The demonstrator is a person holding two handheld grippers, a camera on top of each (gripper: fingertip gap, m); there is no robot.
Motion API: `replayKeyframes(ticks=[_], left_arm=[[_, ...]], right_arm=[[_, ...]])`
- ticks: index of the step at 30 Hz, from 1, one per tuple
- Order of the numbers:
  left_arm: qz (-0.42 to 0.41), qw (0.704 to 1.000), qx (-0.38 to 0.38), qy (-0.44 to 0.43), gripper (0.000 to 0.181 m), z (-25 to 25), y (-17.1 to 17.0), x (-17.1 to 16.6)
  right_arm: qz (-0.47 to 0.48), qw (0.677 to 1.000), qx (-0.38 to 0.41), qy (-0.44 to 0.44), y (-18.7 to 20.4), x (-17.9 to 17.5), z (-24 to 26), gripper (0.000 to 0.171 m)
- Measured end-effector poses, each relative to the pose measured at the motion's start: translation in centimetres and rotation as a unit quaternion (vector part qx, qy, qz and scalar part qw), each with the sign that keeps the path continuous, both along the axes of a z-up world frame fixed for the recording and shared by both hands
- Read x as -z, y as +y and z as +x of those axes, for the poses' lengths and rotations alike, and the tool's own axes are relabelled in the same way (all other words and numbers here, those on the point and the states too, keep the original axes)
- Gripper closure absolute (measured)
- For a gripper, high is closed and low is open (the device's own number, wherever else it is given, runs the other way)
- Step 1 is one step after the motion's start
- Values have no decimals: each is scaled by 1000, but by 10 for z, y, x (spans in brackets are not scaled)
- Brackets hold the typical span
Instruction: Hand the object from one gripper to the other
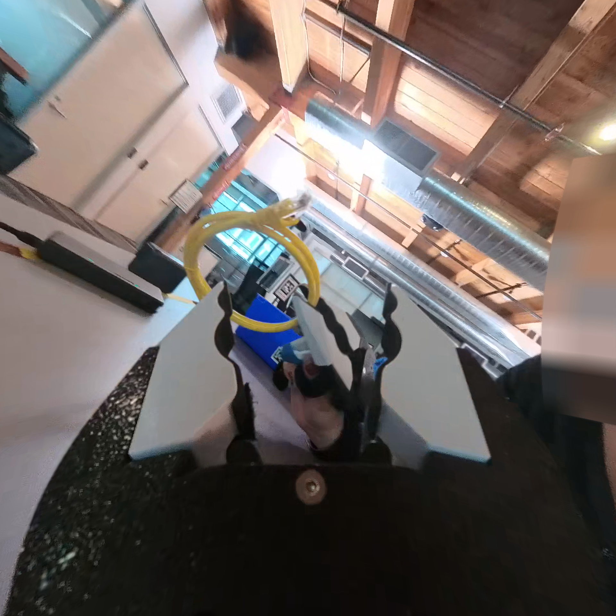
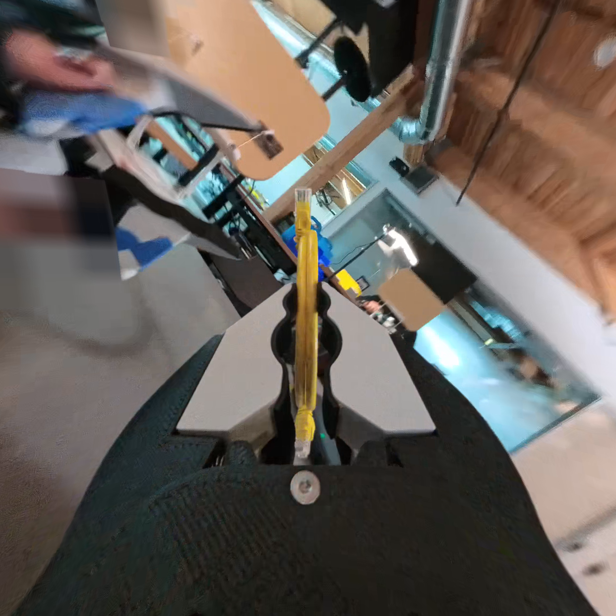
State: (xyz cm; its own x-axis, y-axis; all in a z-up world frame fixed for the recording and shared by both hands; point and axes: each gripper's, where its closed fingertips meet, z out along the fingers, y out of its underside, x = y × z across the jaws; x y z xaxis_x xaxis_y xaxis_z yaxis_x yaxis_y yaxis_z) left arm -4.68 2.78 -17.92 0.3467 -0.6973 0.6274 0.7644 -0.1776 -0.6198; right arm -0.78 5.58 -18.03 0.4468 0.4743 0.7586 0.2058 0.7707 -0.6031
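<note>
Left wrist view is showing the left gripper (image 1: 305, 296) with its jaws standing wide apart and nothing between its own fingers (image 1: 186, 376). A coiled yellow cable (image 1: 193, 253) is hanging in the air just ahead of those fingertips, its clear plug pointing toward the upper right. The right gripper (image 1: 311, 308) is reaching in from below, its grey finger crossing the open gap and meeting the lower right of the coil. A person's hand (image 1: 320, 423) is showing behind that finger. At the left edge, a dark flat box (image 1: 100, 270) is lying on a white table (image 1: 60, 350).

Right wrist view is showing the right gripper (image 2: 306, 293) closed narrow, pinching the yellow cable (image 2: 306, 320) edge-on between its fingers (image 2: 246, 376). One plug is pointing out past the tips; the other is sitting back near the gripper base. Background is blurred.
</note>
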Motion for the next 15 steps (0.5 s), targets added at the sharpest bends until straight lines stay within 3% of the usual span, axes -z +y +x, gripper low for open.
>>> replayKeyframes(ticks=[5,8,10,11,15], left_arm=[[-42,999,26,17,116,14,4,10],[-55,998,28,-17,127,8,4,11],[-48,998,28,-38,153,2,1,9],[-45,998,28,-43,160,0,0,8],[1,999,37,-19,172,8,-9,-2]], right_arm=[[193,976,8,-98,-38,17,-23,161],[240,963,4,-124,-48,26,-30,161],[221,969,-4,-111,-47,25,-29,159],[197,974,-23,-106,-47,26,-28,147],[35,990,-123,-60,-47,24,-25,118]])
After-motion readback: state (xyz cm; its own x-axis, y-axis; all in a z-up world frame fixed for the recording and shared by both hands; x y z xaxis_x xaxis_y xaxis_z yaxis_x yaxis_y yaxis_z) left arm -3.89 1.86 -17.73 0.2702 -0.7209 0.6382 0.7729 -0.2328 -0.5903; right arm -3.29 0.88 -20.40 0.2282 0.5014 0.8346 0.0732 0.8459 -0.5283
